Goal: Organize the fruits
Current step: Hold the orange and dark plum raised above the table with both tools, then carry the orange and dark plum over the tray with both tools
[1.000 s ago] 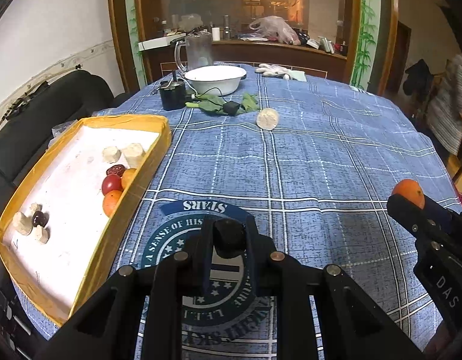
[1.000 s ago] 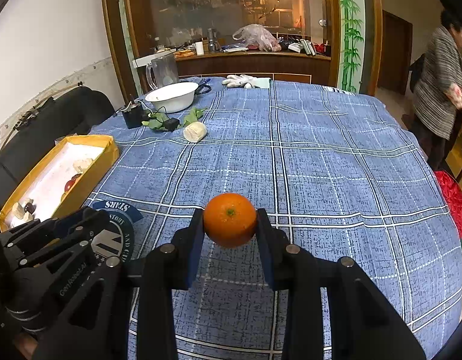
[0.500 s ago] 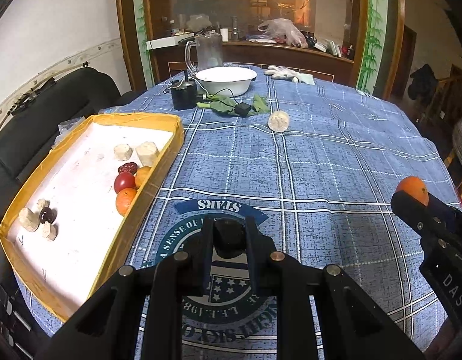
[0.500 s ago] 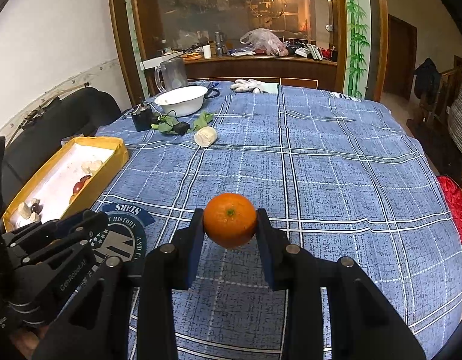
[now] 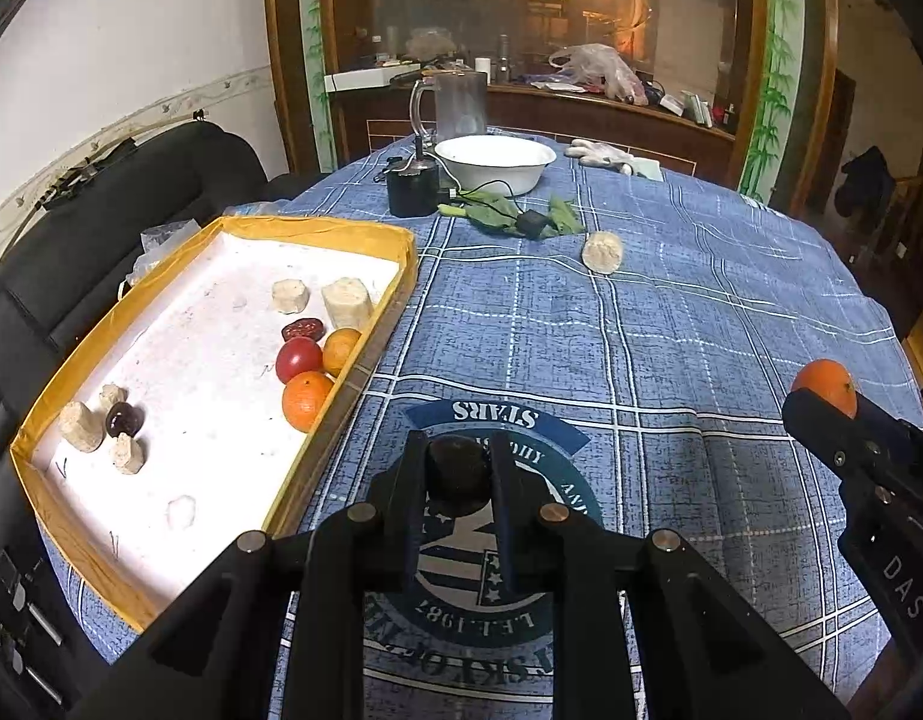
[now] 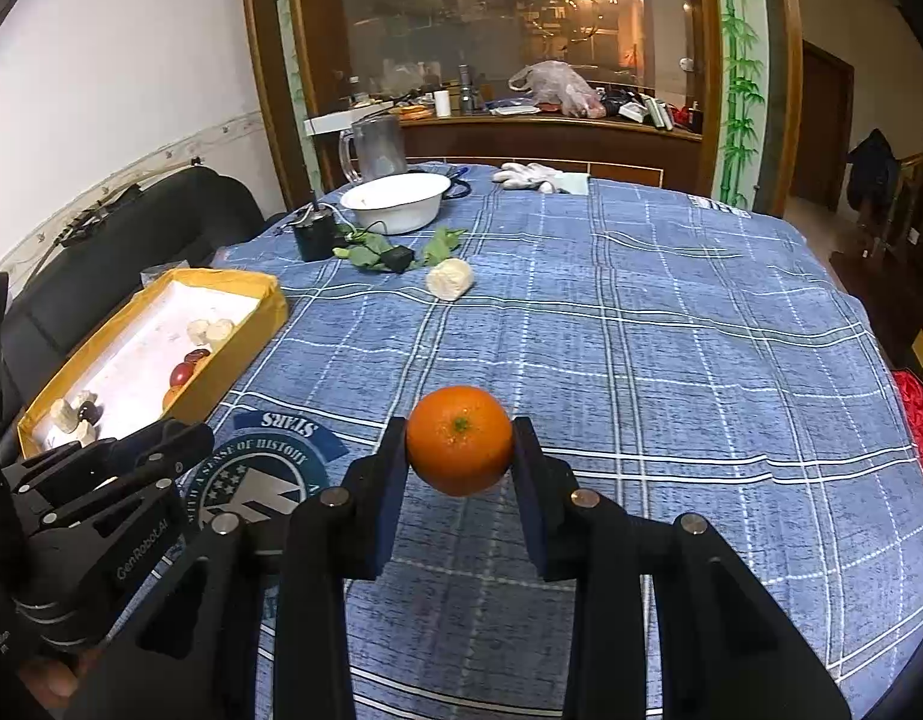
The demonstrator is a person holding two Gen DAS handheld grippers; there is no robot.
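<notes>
Both cameras are drawing nearer the yellow-rimmed cardboard tray (image 5: 365, 354) | left gripper (image 5: 458, 483) is clamping a dark round fruit (image 5: 458, 474) | right gripper (image 6: 459, 462) is clamping a round orange tangerine (image 6: 459, 440)

Dim indoor light (fisheye-warped edges)

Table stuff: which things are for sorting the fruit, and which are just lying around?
For the job:
- orange in the right gripper
- dark round fruit in the left gripper
- yellow tray with fruit already inside
- pale chunk on the cloth

Just lying about:
- white bowl
- clear jug
- white gloves
- green leaves
</notes>
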